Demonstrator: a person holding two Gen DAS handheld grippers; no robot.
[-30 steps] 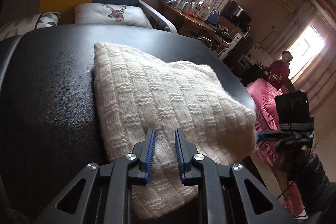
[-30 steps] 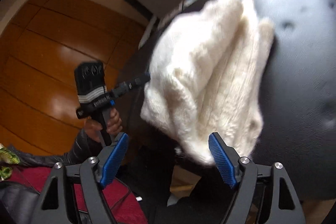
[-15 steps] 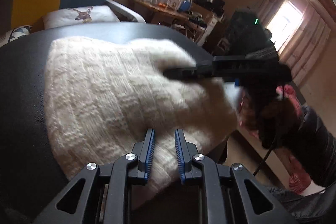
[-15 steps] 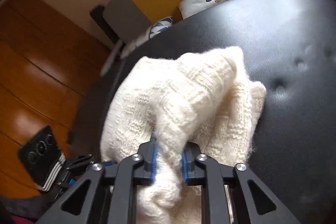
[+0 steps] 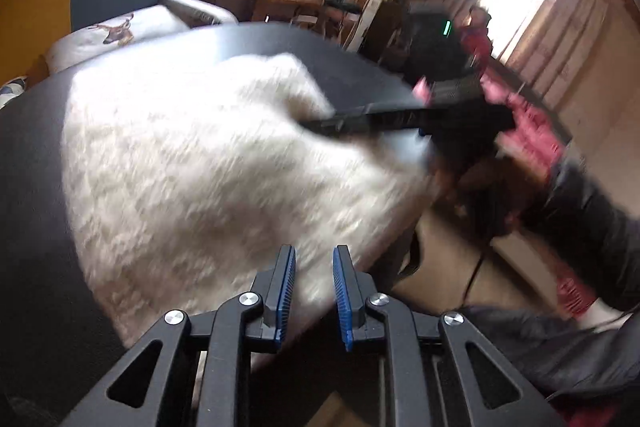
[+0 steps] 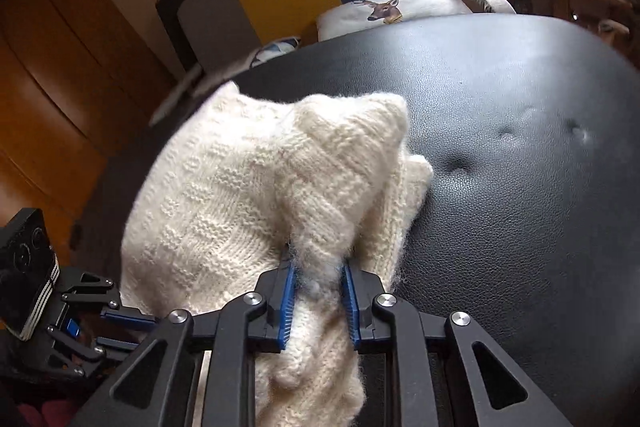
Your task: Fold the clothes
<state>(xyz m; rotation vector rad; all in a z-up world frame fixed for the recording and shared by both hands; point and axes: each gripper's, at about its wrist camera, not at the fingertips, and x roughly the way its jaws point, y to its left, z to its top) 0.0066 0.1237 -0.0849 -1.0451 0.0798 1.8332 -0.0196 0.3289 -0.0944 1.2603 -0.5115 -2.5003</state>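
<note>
The black right gripper with blue finger pads (image 6: 318,301) was closed tightly, its jaws pinching a bunch of white knit between them. The black left gripper with blue pads (image 5: 314,291) had its jaws near each other with a narrow gap, parallel and level.
</note>
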